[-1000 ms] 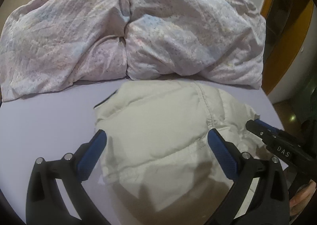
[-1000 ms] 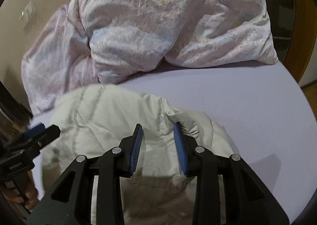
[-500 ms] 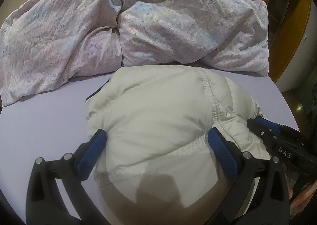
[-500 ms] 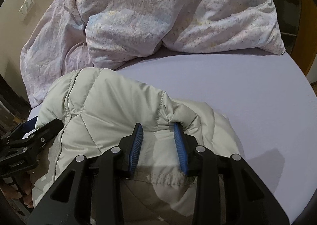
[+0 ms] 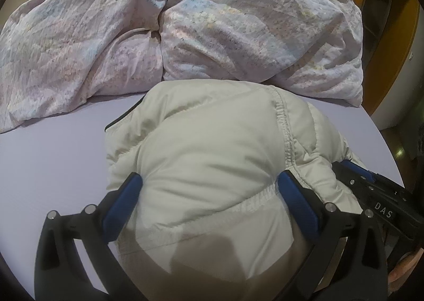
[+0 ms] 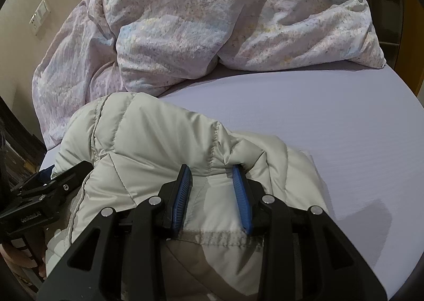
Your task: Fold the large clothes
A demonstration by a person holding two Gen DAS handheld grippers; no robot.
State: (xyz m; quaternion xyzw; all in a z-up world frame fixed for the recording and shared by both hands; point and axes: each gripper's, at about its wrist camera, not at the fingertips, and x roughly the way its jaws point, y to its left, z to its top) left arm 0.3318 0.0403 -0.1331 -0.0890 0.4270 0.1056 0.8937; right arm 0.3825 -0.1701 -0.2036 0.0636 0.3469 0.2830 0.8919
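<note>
Puffy cream jacket [image 5: 212,158] sits bunched on the bed [image 6: 331,126]. Right hand-held gripper [image 6: 212,195] pinches a fold near the hem, jaws partly closed; left hand-held gripper [image 5: 209,203] straddles it wide, pressing unclear. Slick padding could easily slip out and the fold springs open.

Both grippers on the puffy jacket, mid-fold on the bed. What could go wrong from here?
1. The right gripper pinches only a small fold of the slick jacket; it may slip out.
2. The left gripper spans a wide puffy bulge, with no firm clamp visible; the padding may spring back and undo the fold.
3. The duvet lies just behind the jacket; pushing further forward could snag it.
</note>
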